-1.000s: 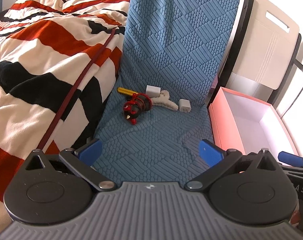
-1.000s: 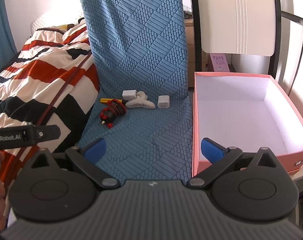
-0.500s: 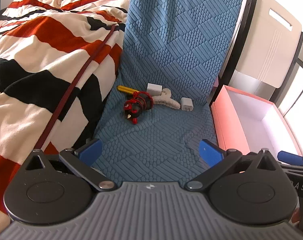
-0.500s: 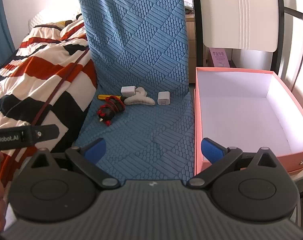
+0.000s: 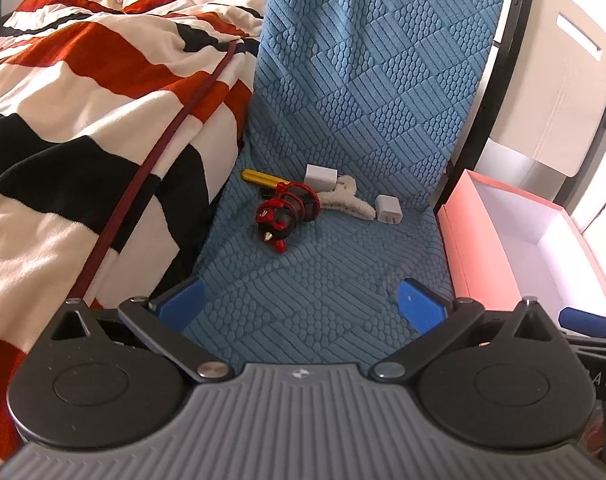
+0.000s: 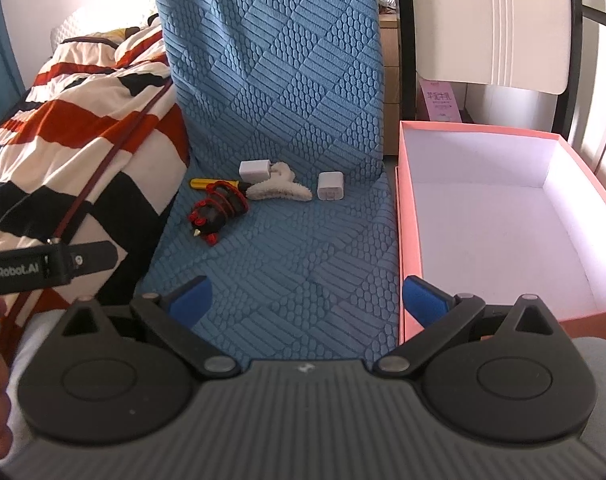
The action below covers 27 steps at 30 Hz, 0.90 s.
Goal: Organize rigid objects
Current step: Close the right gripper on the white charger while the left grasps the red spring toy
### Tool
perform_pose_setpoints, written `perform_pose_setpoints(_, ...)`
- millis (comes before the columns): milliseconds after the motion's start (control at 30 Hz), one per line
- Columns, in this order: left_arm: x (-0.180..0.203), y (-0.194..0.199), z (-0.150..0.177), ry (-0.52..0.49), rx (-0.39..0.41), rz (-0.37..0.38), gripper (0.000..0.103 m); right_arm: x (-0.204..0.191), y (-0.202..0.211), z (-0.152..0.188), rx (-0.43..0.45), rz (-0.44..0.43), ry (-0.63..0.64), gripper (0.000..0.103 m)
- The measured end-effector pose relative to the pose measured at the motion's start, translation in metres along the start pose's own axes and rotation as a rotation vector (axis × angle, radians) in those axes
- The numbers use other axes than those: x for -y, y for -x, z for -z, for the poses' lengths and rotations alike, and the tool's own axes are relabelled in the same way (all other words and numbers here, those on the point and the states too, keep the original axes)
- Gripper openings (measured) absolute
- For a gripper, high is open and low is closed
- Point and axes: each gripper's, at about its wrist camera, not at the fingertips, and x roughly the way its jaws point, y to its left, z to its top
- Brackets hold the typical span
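1. Open pink cardboard box [image 6: 503, 216]: empty; nothing sorted yet.
2. On blue quilted seat [image 6: 287, 264], 11 o'clock of right gripper [image 6: 307, 294]: red-black toy [image 6: 217, 210], yellow pen [image 6: 203, 182], fuzzy white hair claw [image 6: 279, 190], two white chargers [image 6: 330, 186].
3. Both the right and left gripper [image 5: 301, 306] spread apart, holding nothing.

Striped duvet [image 5: 83, 92] left; blue textured chair cover [image 6: 271, 80]; bright daylight.

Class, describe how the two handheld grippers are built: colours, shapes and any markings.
The left gripper and right gripper match: a grey ribbed body, two black round discs, black linkage arms with silver pivots, and blue pads. The right wrist view shows white "GenRobot.AI" lettering on the left gripper's black side.
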Motion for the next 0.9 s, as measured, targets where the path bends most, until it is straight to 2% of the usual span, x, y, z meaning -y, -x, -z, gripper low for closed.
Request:
perform_pose_setpoints(567, -0.007, -0.071, -0.017, 0.003, -0.033, 0.001, 0.103, 0.001, -0.056, -0.027, -0.012, 0.014, 0.003, 0.103)
perform_pose_setpoints(900, -0.011, -0.112, -0.028, 0.000, -0.056, -0.005, 0.103, 0.003, -0.092, -0.044, -0.018, -0.011, 0.008, 0.103)
